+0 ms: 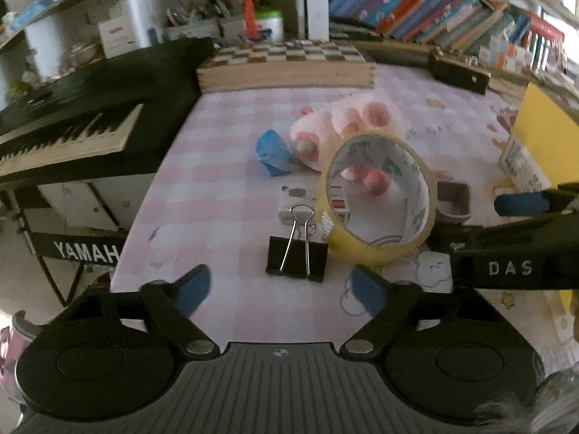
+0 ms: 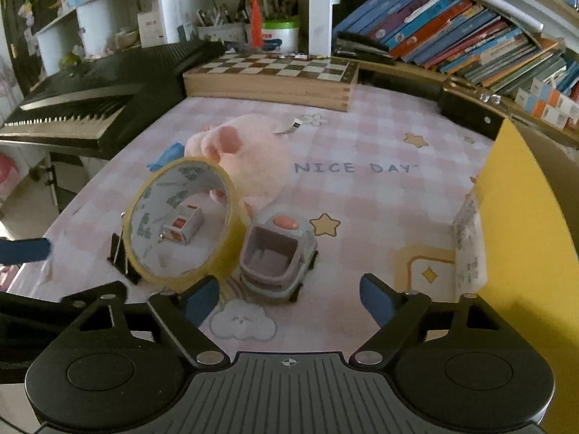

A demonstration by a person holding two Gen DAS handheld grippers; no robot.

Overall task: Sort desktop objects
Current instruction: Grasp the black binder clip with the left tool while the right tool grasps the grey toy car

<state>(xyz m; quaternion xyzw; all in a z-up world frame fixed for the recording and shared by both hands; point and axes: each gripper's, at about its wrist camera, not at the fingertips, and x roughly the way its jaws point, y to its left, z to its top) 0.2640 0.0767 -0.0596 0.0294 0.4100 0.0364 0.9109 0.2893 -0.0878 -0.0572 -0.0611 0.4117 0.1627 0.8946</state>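
A yellow tape roll (image 1: 380,195) stands on edge on the pink checked table cloth (image 1: 224,195), also in the right wrist view (image 2: 188,220). A black binder clip (image 1: 297,258) lies just ahead of my open left gripper (image 1: 280,291). A small white box (image 1: 295,204), a blue packet (image 1: 272,152) and a pink plush pig (image 2: 249,155) lie behind. A grey toy car (image 2: 277,256) sits ahead of my open, empty right gripper (image 2: 289,300), beside the tape. The right gripper also shows at the right of the left wrist view (image 1: 521,204).
A yellow box (image 2: 524,224) stands at the right edge. A wooden chess board (image 2: 271,76) sits at the back, a black Yamaha keyboard (image 1: 72,126) at the left. Shelves of books (image 2: 452,32) line the back right.
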